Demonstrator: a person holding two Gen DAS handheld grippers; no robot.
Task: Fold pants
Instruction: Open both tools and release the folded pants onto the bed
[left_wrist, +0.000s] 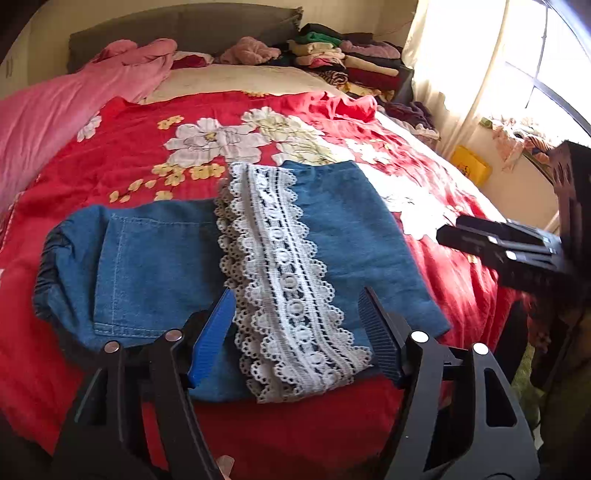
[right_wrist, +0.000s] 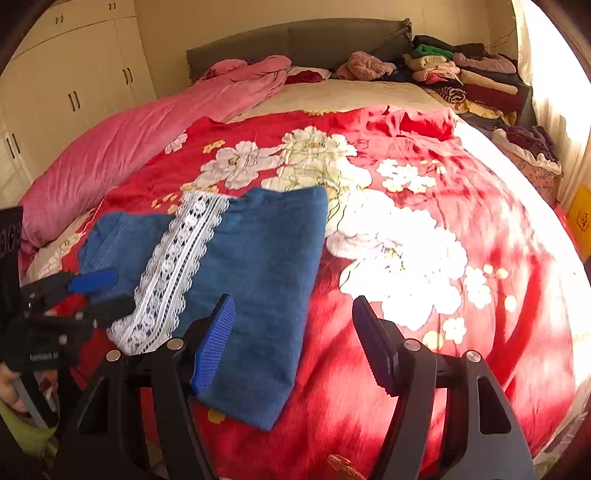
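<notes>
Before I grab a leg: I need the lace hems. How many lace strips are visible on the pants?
1. A white lace strip runs across the folded denim pants, between the pocket side and the plain leg. Another may be hidden underneath.

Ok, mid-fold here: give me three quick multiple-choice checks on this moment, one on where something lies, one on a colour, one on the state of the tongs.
1. Where do the denim pants lie?
A. on the red floral bedspread
B. on the clothes pile by the headboard
C. on the floor

2. What colour is the lace trim across the pants?
A. black
B. white
C. yellow

3. How do the left tongs and right tongs stand?
A. both shut on denim
B. left shut, right open
C. both open, holding nothing

Answers:
1. A, the pants are spread flat on the red floral cover in both views.
2. B, the scalloped band is white against the blue denim.
3. C, each wrist view shows a wide gap between its fingers with no cloth pinched.
</notes>
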